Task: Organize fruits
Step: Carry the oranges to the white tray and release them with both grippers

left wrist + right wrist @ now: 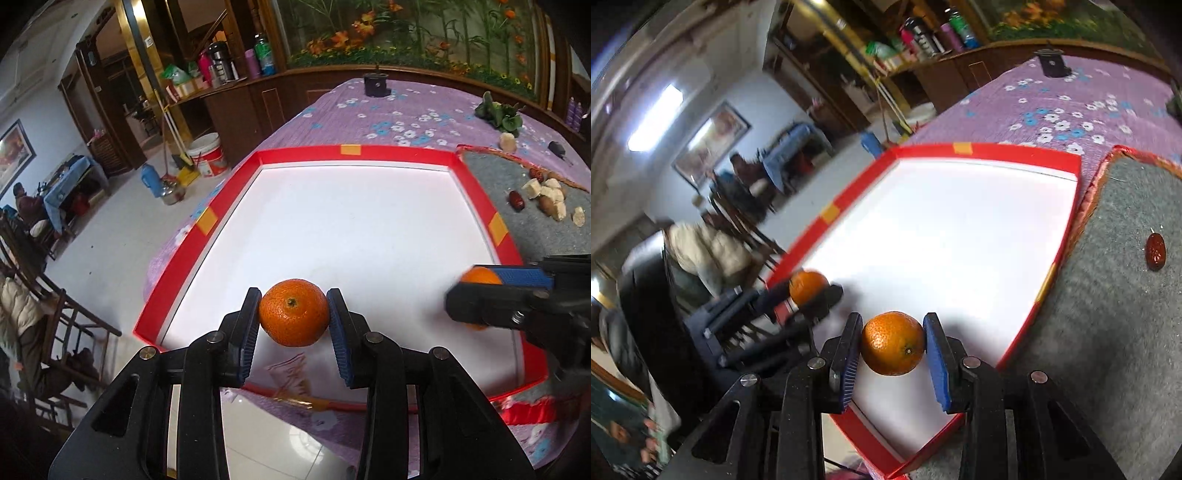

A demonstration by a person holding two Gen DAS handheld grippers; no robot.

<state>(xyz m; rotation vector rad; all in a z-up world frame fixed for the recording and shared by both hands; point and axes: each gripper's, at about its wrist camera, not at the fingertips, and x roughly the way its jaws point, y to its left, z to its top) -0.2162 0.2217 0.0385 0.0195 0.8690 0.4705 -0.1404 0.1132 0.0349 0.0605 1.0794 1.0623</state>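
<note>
Your left hand-held gripper [293,319] has a black frame and blue ribbed pads [339,332]. The orange [293,312] between them is bright orange with a green-brown stem spot. Your right hand-held gripper [892,343] has the same black and blue. Its orange [892,343] is also bright orange, with a small pale stem scar. The tray [369,152] has a red rim marked with yellow-orange tape patches and a plain white floor. The cloth [388,110] on the tabletop is purple, printed with white and blue flowers. The mat [1108,295] is speckled grey with an orange-red edge. The date [1155,251] on it is dark red.
</note>
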